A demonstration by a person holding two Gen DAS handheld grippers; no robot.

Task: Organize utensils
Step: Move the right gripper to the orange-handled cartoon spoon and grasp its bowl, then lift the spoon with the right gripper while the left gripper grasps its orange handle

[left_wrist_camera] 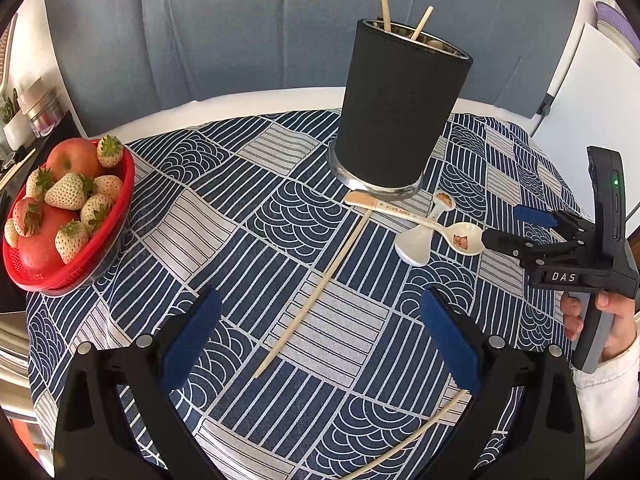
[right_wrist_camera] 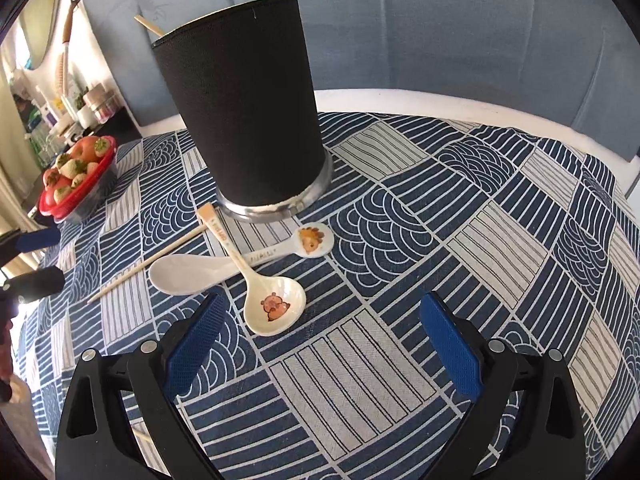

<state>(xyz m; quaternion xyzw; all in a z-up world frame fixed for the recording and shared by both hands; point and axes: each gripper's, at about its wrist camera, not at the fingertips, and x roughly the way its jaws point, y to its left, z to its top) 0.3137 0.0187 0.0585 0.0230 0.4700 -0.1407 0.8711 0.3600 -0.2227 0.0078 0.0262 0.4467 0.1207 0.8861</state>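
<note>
A black utensil holder (left_wrist_camera: 396, 104) (right_wrist_camera: 244, 112) stands on the patterned tablecloth with two chopsticks (left_wrist_camera: 420, 24) in it. In front of it lie three ceramic spoons crossed over each other: one with a bear print (right_wrist_camera: 274, 306) (left_wrist_camera: 464, 238), one plain white (right_wrist_camera: 184, 274) (left_wrist_camera: 414, 244), one with an orange print (right_wrist_camera: 312, 240) (left_wrist_camera: 444, 202). A loose chopstick (left_wrist_camera: 316, 292) (right_wrist_camera: 148, 262) lies on the cloth, and another (left_wrist_camera: 416, 436) lies near my left gripper. My left gripper (left_wrist_camera: 320, 336) is open above the cloth. My right gripper (right_wrist_camera: 320, 340) (left_wrist_camera: 516, 226) is open, just short of the bear spoon.
A red bowl (left_wrist_camera: 116, 216) (right_wrist_camera: 96, 178) of apples and strawberries sits at the table's left edge. A grey upholstered backrest (left_wrist_camera: 240, 32) rises behind the table. Jars and bottles (right_wrist_camera: 80, 108) stand on a shelf at far left. A white board (left_wrist_camera: 588, 80) leans at right.
</note>
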